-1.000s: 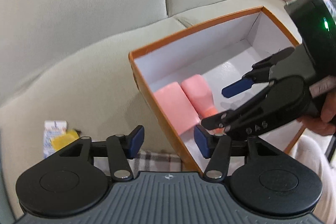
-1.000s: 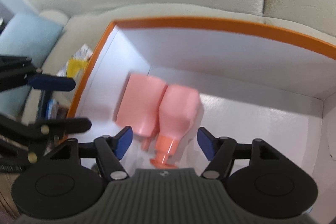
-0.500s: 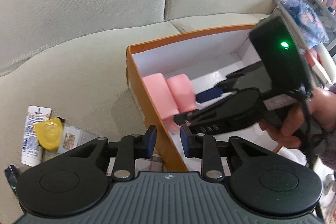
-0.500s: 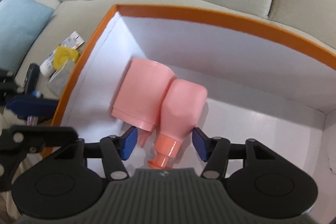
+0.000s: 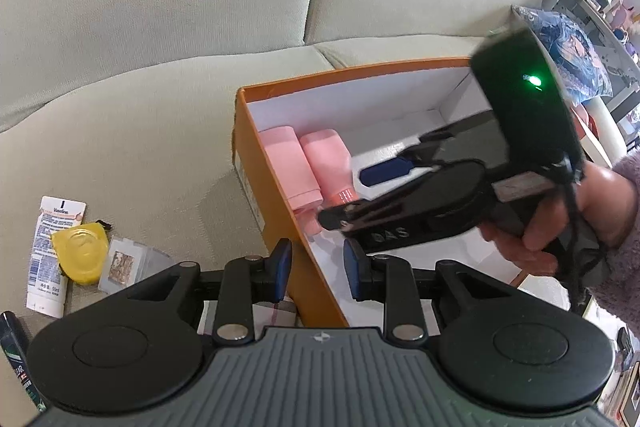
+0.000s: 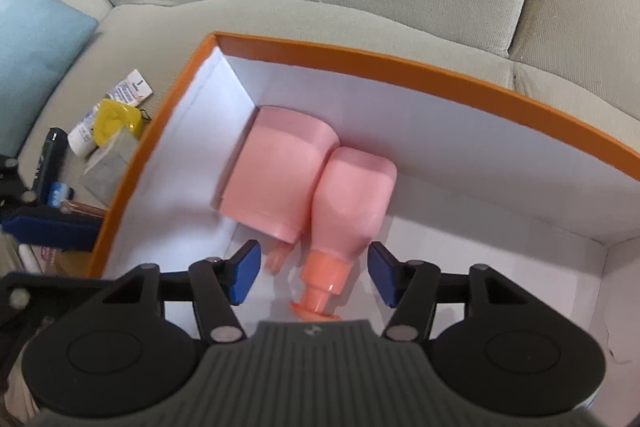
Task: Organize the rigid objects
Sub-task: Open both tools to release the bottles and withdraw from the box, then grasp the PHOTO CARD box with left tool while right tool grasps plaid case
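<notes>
An orange box [image 5: 276,163] with a white inside sits on the beige sofa; its rim also shows in the right wrist view [image 6: 400,63]. Two pink bottles lie side by side in its left corner: a wider one [image 6: 276,175] and a narrower one with an orange cap [image 6: 348,203]. They also show in the left wrist view, the wider one [image 5: 286,163] to the left of the narrower one [image 5: 326,161]. My right gripper [image 6: 314,273] is open and empty over the bottles' necks, inside the box. My left gripper [image 5: 316,267] is partly open and empty, astride the box's near left wall.
Left of the box on the sofa lie a white tube [image 5: 52,243], a yellow tape measure [image 5: 82,253], a small clear packet [image 5: 120,261] and a dark tube [image 5: 16,355]. A light blue cushion [image 6: 32,55] sits at the sofa's left end. Shelves stand behind at the right.
Both grippers have pulled back and up from the box, so more sofa and clutter show. The left jaws narrowed, then opened a little. The right jaws stay open; the bottles lie still.
</notes>
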Demonstrator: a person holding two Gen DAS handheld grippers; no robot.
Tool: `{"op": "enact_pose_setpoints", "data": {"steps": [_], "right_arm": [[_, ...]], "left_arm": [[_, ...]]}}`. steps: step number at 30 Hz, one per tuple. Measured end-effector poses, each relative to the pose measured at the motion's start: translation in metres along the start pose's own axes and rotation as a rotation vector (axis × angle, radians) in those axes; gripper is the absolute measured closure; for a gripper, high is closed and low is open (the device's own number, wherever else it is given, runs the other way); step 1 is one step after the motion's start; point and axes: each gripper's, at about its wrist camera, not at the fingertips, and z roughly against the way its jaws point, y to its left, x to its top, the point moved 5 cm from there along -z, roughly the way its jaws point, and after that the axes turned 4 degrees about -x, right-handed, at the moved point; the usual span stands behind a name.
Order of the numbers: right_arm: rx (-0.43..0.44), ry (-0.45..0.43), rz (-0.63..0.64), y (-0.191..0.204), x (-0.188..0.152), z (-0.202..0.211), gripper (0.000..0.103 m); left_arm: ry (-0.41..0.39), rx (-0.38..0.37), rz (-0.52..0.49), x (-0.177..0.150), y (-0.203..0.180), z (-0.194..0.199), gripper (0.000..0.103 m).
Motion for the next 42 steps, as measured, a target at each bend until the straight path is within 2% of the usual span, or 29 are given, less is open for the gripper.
{"op": "enact_pose_setpoints", "data": {"steps": [1, 3, 5, 8, 11, 17, 23, 28, 30, 31, 33, 35, 39, 42], "right_arm": [[-0.001, 0.001, -0.002, 0.001, -0.002, 0.002, 0.044], [0.002, 0.003, -0.020, -0.002, -0.007, 0.006, 0.053], [0.006, 0.004, -0.042, -0.004, -0.009, 0.005, 0.073], [0.006, 0.011, -0.094, -0.010, -0.012, 0.000, 0.078], [0.012, -0.005, -0.126, -0.002, -0.005, -0.009, 0.078], [-0.025, -0.012, -0.123, 0.013, 0.004, -0.017, 0.078], [-0.059, -0.035, -0.104, 0.027, 0.004, -0.002, 0.077], [-0.118, -0.154, -0.136, 0.050, -0.005, 0.046, 0.077], [-0.111, -0.221, -0.160, 0.065, -0.009, 0.067, 0.070], [-0.102, -0.250, -0.168, 0.069, -0.010, 0.075, 0.065], [-0.074, -0.312, -0.185, 0.090, -0.012, 0.092, 0.064], [-0.048, -0.352, -0.190, 0.104, -0.010, 0.100, 0.054], [-0.031, -0.398, -0.147, 0.153, -0.015, 0.105, 0.052], [-0.019, -0.391, -0.104, 0.183, -0.023, 0.095, 0.052]], "left_arm": [[-0.004, 0.002, 0.006, -0.001, 0.001, 0.001, 0.072], [-0.016, 0.011, 0.019, -0.004, 0.004, 0.004, 0.072], [-0.027, 0.013, 0.040, -0.007, 0.007, 0.007, 0.072], [-0.040, 0.004, 0.071, -0.012, 0.012, 0.013, 0.070], [-0.051, -0.001, 0.096, -0.017, 0.016, 0.019, 0.066], [-0.070, 0.035, 0.136, -0.026, 0.029, 0.035, 0.066], [-0.120, 0.069, 0.177, -0.040, 0.044, 0.058, 0.066], [-0.217, 0.089, 0.203, -0.060, 0.053, 0.083, 0.066], [-0.249, 0.107, 0.220, -0.070, 0.061, 0.093, 0.066], [-0.253, 0.120, 0.228, -0.076, 0.066, 0.098, 0.066], [-0.261, 0.160, 0.252, -0.087, 0.077, 0.107, 0.066], [-0.262, 0.179, 0.267, -0.097, 0.086, 0.114, 0.066], [-0.253, 0.182, 0.305, -0.120, 0.104, 0.127, 0.059], [-0.217, 0.140, 0.331, -0.136, 0.112, 0.129, 0.058]]}}
